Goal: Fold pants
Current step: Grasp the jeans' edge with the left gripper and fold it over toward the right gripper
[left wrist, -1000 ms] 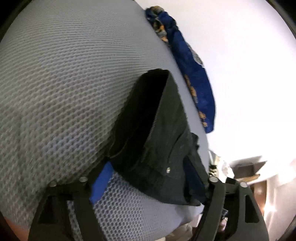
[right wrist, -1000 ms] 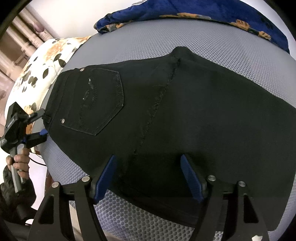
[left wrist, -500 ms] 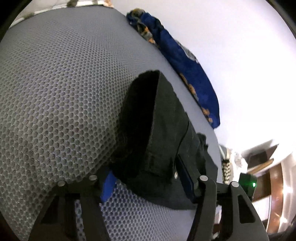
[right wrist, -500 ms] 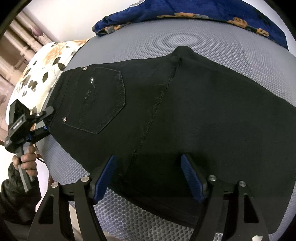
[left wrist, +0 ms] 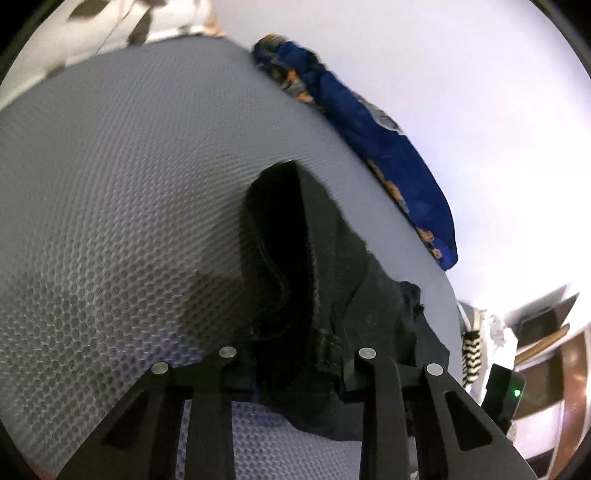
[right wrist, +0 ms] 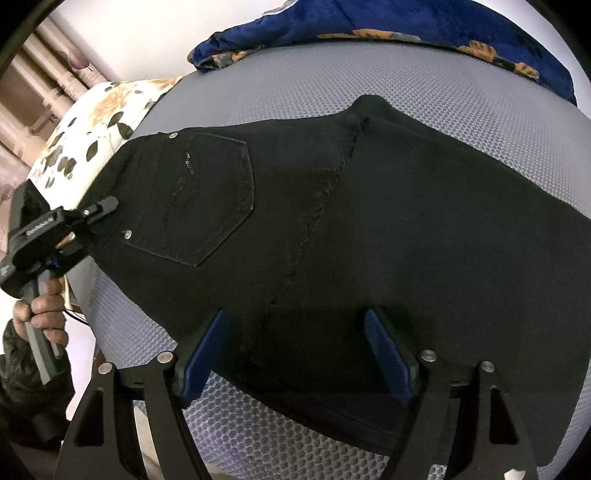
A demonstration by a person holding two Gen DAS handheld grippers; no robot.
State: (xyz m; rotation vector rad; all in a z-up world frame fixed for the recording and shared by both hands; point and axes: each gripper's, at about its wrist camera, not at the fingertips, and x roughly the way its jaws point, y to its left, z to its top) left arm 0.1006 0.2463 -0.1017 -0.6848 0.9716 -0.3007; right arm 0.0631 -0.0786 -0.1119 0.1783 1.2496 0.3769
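Left hand-held gripper [left wrist: 295,373] closing on black pants [right wrist: 332,221] waistband; right hand-held gripper [right wrist: 295,354] released above pants.

**Around my work surface**

Under everything I see a grey mesh mat [right wrist: 369,66] with a honeycomb texture, filling most of both views. Along its far edge lies a dark blue floral blanket [right wrist: 369,22], bunched up, with orange flowers on it; from my left camera it [left wrist: 388,147] runs down the mat's right edge against a white wall [left wrist: 461,92]. At the mat's left end sits a white pillow with brown and orange leaves [right wrist: 92,122]. Beyond it hang beige curtains [right wrist: 44,74]. Low right in my left view stands brown wooden furniture [left wrist: 546,332], blurred.
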